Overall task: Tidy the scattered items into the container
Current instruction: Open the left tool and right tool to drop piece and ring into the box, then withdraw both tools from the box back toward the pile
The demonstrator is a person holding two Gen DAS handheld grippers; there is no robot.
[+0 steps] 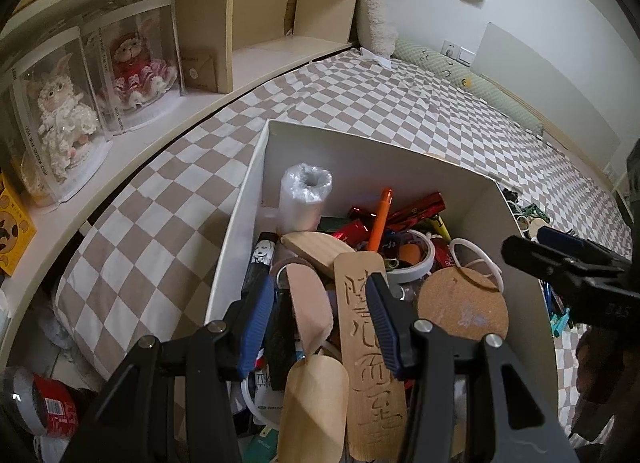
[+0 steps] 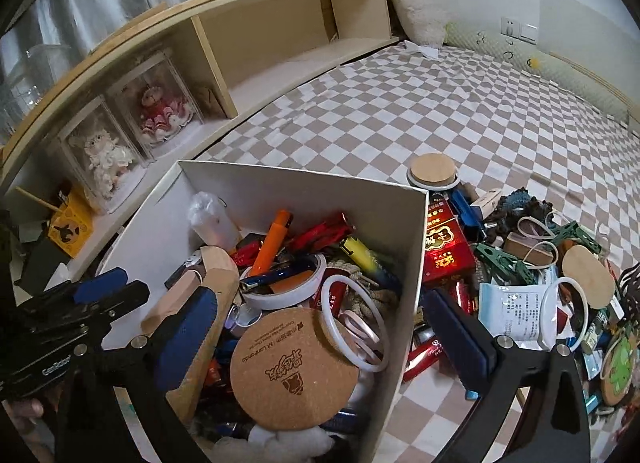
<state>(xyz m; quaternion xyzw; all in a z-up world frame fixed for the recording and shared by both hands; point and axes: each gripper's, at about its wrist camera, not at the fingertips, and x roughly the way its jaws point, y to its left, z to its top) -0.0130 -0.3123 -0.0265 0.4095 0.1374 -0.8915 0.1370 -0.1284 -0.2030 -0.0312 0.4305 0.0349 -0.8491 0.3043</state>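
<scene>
Both grippers hang over the white box (image 2: 412, 247) on the bed (image 2: 400, 111), already heaped full. The left gripper (image 1: 320, 315) has its fingers fairly wide and empty over the carved wooden board (image 1: 368, 343); the right gripper (image 2: 320, 331) is spread wide, straddling the box's right wall above the cork coaster (image 2: 296, 367). I'd swing right to the loose pile (image 2: 540, 275), take 1 small piece, and lay it flat.

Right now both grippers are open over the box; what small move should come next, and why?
Probably swing the right hand-held gripper rightward, past the box wall, toward the pile on the bed, perhaps the red packet. It is open and holds nothing, and many items still lie outside the box.
</scene>
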